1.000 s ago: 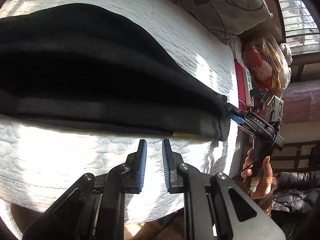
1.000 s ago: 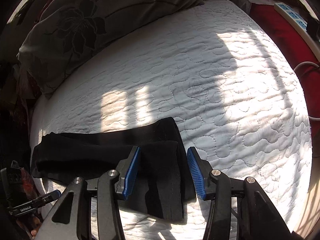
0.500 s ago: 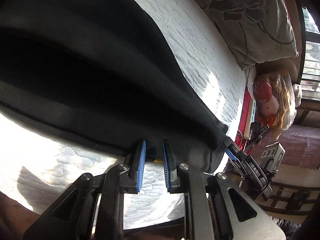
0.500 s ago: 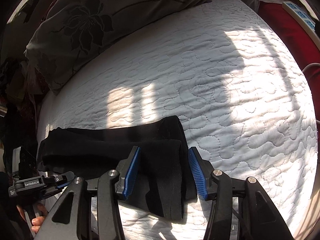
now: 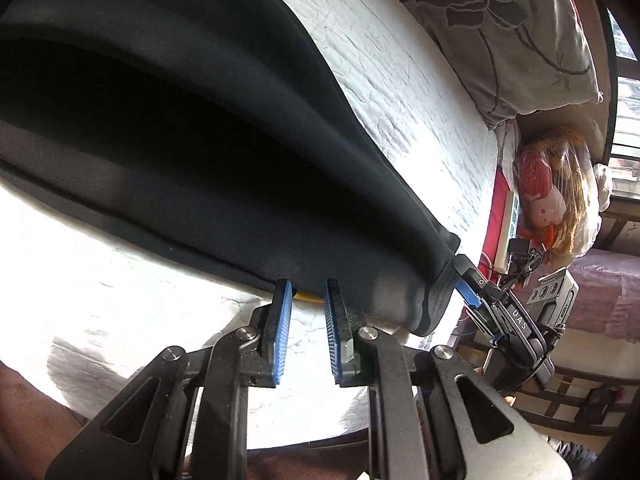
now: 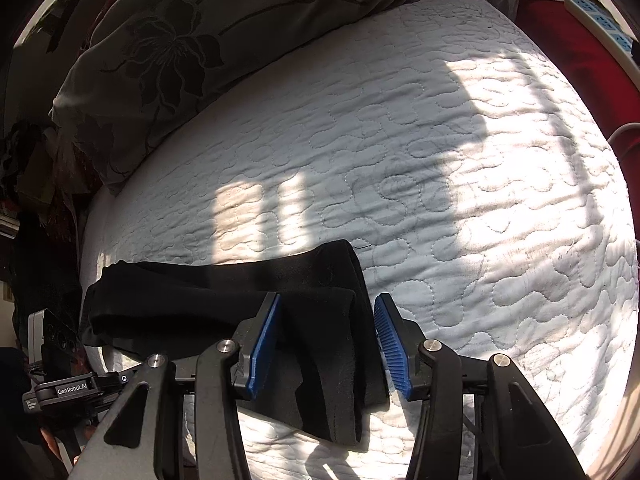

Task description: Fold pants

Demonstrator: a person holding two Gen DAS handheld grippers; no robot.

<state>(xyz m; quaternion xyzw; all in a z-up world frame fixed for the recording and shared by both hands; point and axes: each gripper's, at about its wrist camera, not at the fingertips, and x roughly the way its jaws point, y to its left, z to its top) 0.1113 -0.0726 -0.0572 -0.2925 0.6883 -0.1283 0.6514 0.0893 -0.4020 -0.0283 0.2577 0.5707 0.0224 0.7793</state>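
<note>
Black pants (image 5: 200, 152) lie folded lengthwise on a white quilted mattress (image 5: 420, 112). My left gripper (image 5: 308, 292) is open with a narrow gap, its tips at the pants' near edge by a small yellow tag (image 5: 306, 296). In the right wrist view the pants (image 6: 224, 296) stretch left from the leg ends. My right gripper (image 6: 326, 312) is open wide, its jaws on either side of the leg ends. It also shows in the left wrist view (image 5: 468, 288) at the pants' far end.
A grey floral pillow (image 6: 192, 40) lies at the head of the mattress (image 6: 440, 160). A power strip (image 6: 600, 24) lies on red fabric at the right. A plastic bag with toys (image 5: 556, 192) and a window sit beyond the bed.
My left gripper has moved forward and down until its tips reach the pants' near edge. My right gripper has stayed open over the leg ends, shifting only slightly.
</note>
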